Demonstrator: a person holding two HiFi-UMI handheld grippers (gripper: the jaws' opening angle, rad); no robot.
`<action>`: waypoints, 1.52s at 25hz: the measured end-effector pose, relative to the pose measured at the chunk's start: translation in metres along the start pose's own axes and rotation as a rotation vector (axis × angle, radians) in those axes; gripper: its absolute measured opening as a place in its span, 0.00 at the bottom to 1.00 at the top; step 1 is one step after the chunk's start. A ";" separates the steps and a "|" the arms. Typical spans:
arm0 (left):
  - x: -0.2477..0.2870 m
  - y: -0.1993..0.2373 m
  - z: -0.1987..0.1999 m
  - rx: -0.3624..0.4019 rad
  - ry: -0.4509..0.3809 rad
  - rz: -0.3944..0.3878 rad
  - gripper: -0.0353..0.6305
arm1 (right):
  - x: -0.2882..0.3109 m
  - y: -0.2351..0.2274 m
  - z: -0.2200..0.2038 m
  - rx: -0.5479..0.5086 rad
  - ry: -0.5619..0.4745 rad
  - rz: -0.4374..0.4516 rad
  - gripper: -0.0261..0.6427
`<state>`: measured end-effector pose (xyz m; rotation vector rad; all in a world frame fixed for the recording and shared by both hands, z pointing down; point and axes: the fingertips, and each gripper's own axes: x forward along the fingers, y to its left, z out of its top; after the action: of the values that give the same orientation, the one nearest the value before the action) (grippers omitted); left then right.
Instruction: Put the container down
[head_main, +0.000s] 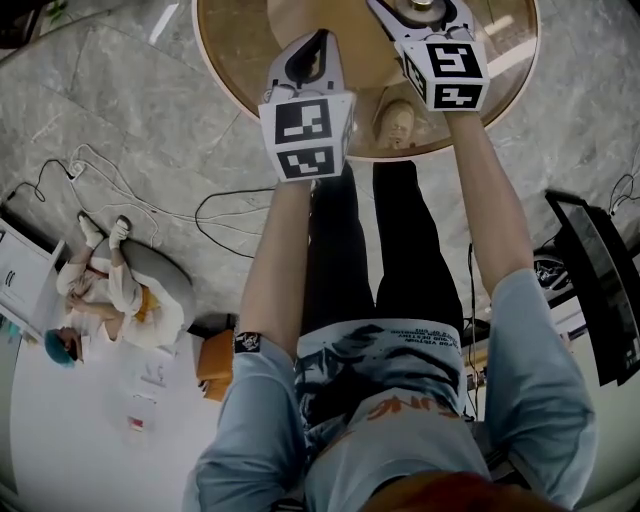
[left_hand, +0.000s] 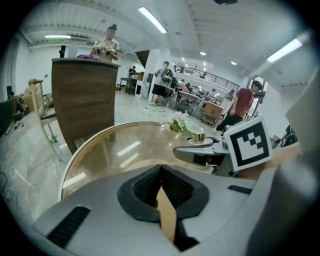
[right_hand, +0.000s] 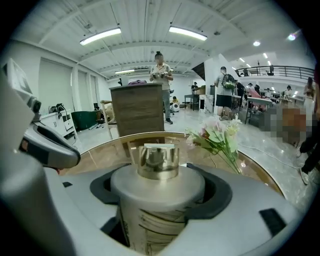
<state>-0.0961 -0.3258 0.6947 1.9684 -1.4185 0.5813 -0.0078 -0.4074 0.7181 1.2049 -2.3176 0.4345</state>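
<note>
The container (right_hand: 156, 210) is a pale cylinder with printed lines, a grey lid and a gold cap (right_hand: 158, 161). My right gripper (right_hand: 160, 200) is shut on its body just below the lid, over the round glass table (right_hand: 97, 152). In the head view the right gripper (head_main: 422, 18) is at the table's near right, with the container's top (head_main: 422, 4) at the frame edge. Whether its base touches the glass is hidden. My left gripper (head_main: 312, 48) hovers to its left over the table (head_main: 235, 45), shut (left_hand: 161, 181) with nothing between its pads.
A bunch of pale flowers (right_hand: 218, 136) lies on the table beyond the container. A wooden counter (left_hand: 84, 95) stands behind the table. On the floor are cables (head_main: 175, 212), a seated person (head_main: 105, 290) at left and a black monitor (head_main: 598, 280) at right.
</note>
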 end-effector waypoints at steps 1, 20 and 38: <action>0.001 0.002 0.000 -0.003 0.004 0.004 0.09 | 0.007 -0.001 0.003 -0.005 -0.006 -0.001 0.58; -0.003 0.015 -0.008 -0.025 0.027 0.014 0.09 | 0.047 -0.006 0.014 -0.035 -0.054 0.009 0.58; -0.028 -0.002 -0.013 -0.009 0.006 0.004 0.09 | 0.011 -0.003 -0.028 -0.134 0.099 -0.037 0.58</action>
<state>-0.1031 -0.2973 0.6841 1.9554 -1.4191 0.5809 -0.0028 -0.4028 0.7480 1.1339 -2.1998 0.3136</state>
